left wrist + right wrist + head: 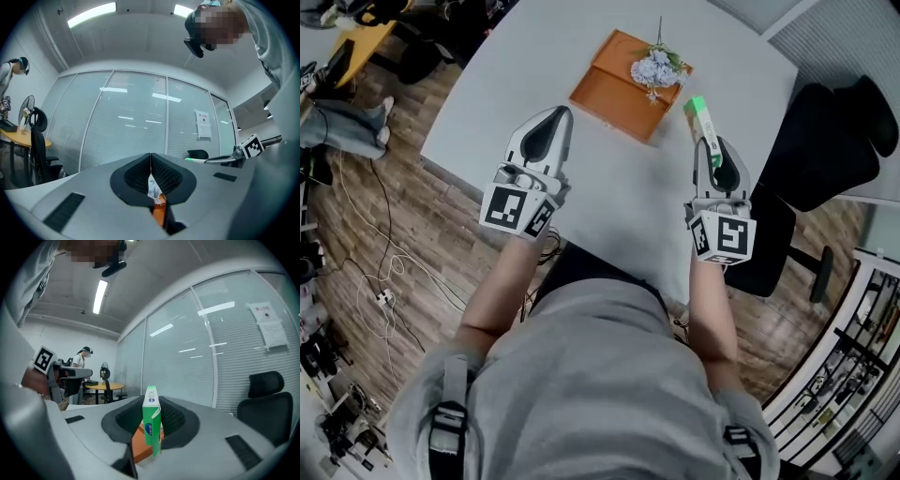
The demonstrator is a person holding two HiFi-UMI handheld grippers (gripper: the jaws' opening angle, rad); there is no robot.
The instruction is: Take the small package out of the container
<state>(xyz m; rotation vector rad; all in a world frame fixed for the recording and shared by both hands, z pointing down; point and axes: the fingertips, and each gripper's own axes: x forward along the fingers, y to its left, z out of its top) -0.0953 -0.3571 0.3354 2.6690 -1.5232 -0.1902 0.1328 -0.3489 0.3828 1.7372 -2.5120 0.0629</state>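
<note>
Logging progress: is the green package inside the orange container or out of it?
Out: the right tool grips the green package beside the orange container.

The small package (152,427) is green with blue marks, the container (609,89) orange, its flowers (654,67) pale lilac.

Surfaces: small package (152,423) glossy printed card; orange container (617,86) matt, card-like; table (609,202) smooth matt white; floor (422,234) wood-look planks, slight sheen; left gripper (555,114) shell matt grey plastic.
</note>
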